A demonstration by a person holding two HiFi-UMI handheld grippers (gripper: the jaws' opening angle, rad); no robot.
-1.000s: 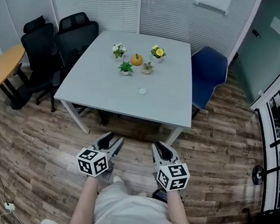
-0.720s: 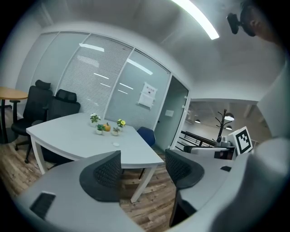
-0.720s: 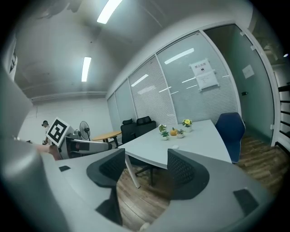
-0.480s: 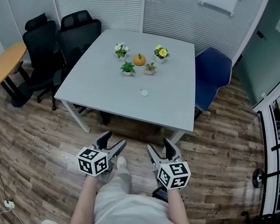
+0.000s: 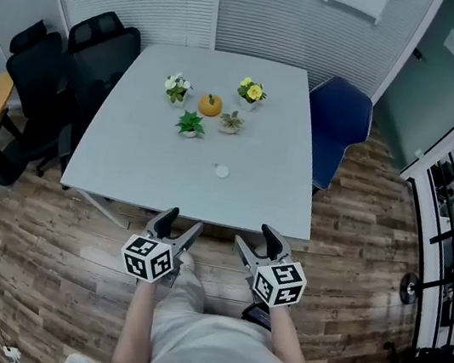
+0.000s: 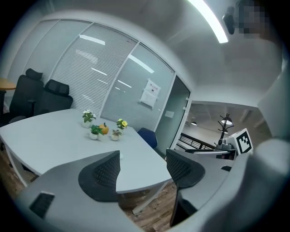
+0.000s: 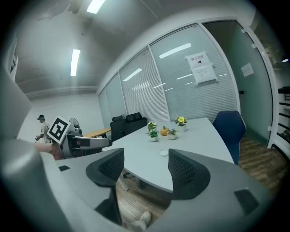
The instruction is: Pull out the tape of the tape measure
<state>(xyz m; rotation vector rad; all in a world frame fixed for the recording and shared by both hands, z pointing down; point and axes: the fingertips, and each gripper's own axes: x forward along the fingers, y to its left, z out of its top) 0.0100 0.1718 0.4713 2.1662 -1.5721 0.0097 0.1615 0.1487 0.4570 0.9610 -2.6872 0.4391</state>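
Note:
A small white round tape measure [image 5: 222,170] lies on the grey table [image 5: 134,169], in its near half; it also shows as a white dot in the right gripper view [image 7: 164,153]. My left gripper [image 5: 181,222] and right gripper [image 5: 255,238] hang side by side just short of the table's near edge, well apart from the tape measure. Both point toward the table. Their jaws have just been opening and now stand open, with nothing between them in the left gripper view [image 6: 142,170] or the right gripper view [image 7: 146,170].
Three small potted plants [image 5: 190,124] and an orange pumpkin [image 5: 210,105] stand at the table's far middle. A blue chair [image 5: 337,121] is at the right side, black office chairs [image 5: 64,72] at the left. A dark railing [image 5: 453,223] runs along the right.
Both grippers' jaws went from nearly closed to wide apart. The table has come nearer, so its near edge now lies just ahead of the grippers.

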